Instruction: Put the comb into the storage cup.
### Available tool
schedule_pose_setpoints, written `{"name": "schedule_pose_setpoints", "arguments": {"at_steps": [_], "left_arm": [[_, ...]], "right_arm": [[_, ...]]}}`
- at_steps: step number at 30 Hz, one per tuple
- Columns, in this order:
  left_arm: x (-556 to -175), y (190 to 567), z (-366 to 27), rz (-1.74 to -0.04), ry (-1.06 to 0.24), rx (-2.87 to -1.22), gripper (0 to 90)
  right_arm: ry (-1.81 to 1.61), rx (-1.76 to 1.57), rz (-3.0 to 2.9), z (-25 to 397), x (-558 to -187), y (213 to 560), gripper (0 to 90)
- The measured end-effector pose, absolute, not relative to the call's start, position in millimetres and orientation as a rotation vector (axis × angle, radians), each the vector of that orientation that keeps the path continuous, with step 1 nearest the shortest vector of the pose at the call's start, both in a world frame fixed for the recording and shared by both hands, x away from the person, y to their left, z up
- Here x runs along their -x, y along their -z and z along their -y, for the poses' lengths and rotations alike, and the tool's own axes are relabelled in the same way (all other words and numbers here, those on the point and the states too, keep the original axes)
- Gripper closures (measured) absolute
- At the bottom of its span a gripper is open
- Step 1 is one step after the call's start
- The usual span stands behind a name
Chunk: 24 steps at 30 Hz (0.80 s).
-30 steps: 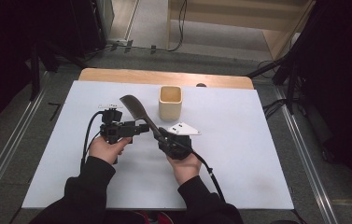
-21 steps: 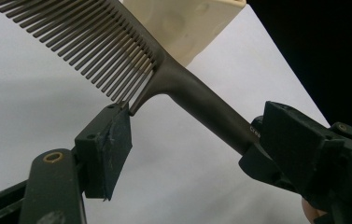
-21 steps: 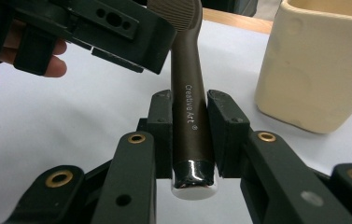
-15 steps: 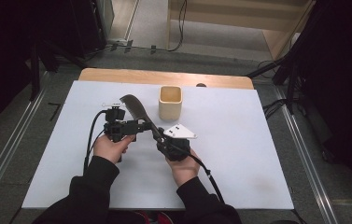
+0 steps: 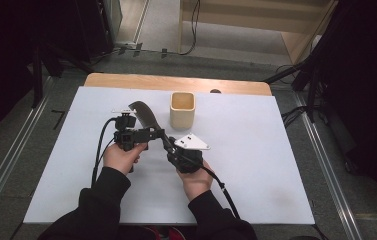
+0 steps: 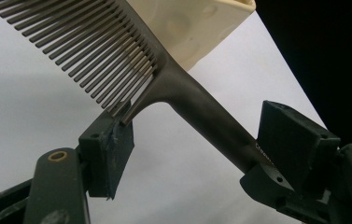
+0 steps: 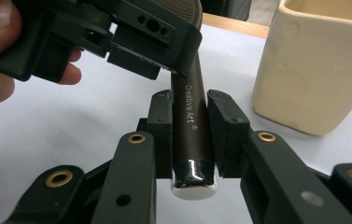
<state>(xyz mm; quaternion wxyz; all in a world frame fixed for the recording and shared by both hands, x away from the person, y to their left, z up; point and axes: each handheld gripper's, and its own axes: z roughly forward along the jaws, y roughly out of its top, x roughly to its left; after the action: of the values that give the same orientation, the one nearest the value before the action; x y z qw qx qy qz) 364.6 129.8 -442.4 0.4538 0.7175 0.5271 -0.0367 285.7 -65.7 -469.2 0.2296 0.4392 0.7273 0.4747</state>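
1. We see the right gripper point(image 7: 190, 135) clenched on the handle of a dark comb point(image 7: 190, 112); both jaws press its sides near the glossy butt end.
2. Our left gripper point(image 6: 197, 154) sits spread wide around the same comb point(image 6: 117, 56); one jaw pad touches the lowest teeth, while the other stands just off the handle.
3. From above, the comb point(image 5: 143, 114) is held over the white table point(image 5: 276, 160), angling away from us, left of the cream cup point(image 5: 182, 110).
4. Both hands meet mid-table, the left gripper point(image 5: 148, 134) just beside the right gripper point(image 5: 168, 146).
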Motion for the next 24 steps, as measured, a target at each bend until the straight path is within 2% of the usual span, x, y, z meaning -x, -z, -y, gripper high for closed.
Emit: {"name": "schedule_pose_setpoints", "arguments": {"at_steps": [24], "left_arm": [[-370.3, 446.7, -125.8, -1.364, 0.103, -1.699, 32.3]], "right_arm": [[-1.301, -1.226, -1.957, 61.0, -284.1, 472.0, 70.3]]}}
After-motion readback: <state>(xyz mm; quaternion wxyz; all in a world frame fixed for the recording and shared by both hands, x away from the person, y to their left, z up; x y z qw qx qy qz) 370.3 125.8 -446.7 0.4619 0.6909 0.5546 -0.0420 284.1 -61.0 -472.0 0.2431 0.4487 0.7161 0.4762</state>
